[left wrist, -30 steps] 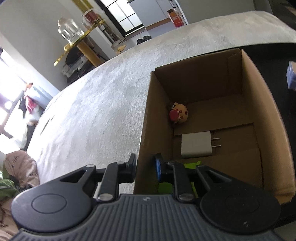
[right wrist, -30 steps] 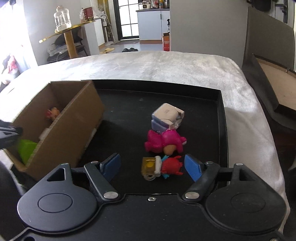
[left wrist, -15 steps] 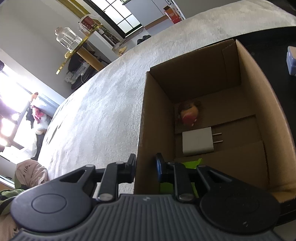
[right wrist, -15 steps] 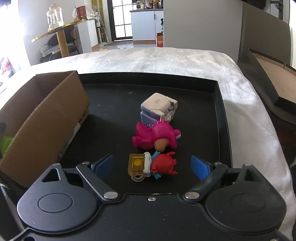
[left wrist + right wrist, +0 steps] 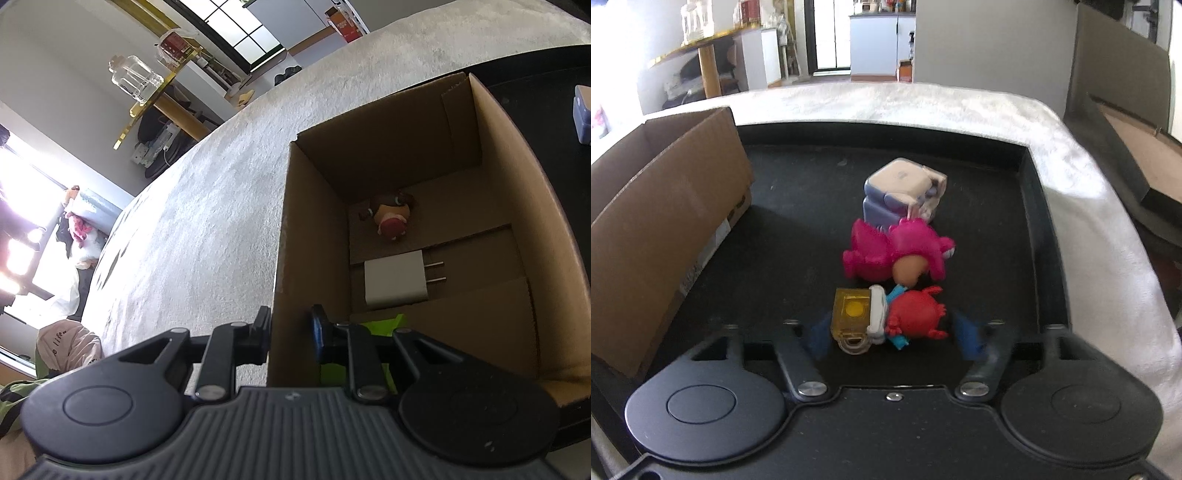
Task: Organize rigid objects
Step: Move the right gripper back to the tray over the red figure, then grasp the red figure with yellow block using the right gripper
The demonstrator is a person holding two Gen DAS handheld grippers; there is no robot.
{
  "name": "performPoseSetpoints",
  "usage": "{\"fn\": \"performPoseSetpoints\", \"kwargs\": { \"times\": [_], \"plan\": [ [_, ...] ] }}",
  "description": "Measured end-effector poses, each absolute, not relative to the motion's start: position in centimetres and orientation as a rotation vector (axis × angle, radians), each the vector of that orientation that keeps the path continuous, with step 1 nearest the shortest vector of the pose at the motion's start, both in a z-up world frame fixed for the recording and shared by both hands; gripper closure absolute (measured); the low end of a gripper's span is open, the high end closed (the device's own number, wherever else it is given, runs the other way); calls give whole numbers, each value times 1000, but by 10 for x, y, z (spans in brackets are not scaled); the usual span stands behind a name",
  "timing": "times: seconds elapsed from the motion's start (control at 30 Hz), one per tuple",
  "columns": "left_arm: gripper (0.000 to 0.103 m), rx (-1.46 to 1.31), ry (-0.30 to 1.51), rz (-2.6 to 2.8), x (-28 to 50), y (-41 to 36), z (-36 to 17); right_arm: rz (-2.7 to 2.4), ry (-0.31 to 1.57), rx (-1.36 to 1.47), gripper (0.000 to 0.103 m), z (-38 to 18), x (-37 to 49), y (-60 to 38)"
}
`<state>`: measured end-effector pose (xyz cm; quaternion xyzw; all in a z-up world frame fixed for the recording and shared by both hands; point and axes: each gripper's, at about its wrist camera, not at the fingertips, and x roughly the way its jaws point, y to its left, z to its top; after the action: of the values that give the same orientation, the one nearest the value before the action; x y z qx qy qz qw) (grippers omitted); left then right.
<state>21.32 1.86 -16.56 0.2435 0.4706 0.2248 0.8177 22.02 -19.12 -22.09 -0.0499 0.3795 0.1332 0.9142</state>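
Fingers of the left gripper (image 5: pixel 290 334) straddle the near wall of the cardboard box (image 5: pixel 546 236), one pad outside and one blue pad inside, pinching the cardboard between them. Beyond the inner finger, on the box floor, lies a lime-green object (image 5: pixel 380 325), mostly hidden by the gripper. Farther ahead lies a white charger plug (image 5: pixel 395 282), flat on its broad face, its two prongs pointing toward the right-hand wall and its long axis running across the line of the fingers. Ahead of it, near the far wall, a small figurine with a red cap (image 5: pixel 391 219) lies on its side.

Fingers of the right gripper (image 5: pixel 892 334) have just been closing and now stand partly spread on either side of a keychain toy lying on the black tray (image 5: pixel 1004 206); both blue pads are motion-blurred. The left pad sits just beside the yellow translucent block (image 5: pixel 851 314) and the right pad stands a little clear of the red crab-like figure (image 5: pixel 918 314), so no grip shows. Block and figure are joined by a white band, and their common long axis runs crosswise, from finger to finger, with the clear loop of the block pointing back toward the gripper. Directly ahead, touching this toy, a magenta figurine (image 5: pixel 890 251) lies on its side, long axis also crosswise. Beyond it, in contact, stands a lavender and white cube-shaped toy (image 5: pixel 901 194). To the left of the fingers, the box rests on the tray, its open top upward.
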Motion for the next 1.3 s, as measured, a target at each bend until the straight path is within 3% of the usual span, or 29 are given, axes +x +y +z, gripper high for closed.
{"fn": "performPoseSetpoints", "kwargs": {
  "times": [0.73, 1.3],
  "plan": [
    [83, 425, 991, 461, 211, 30, -161, 266, 790, -142, 44, -190, 211, -197],
    [86, 275, 966, 428, 207, 46, -153, 273, 729, -208, 44, -128, 204, -158]
  ]
}}
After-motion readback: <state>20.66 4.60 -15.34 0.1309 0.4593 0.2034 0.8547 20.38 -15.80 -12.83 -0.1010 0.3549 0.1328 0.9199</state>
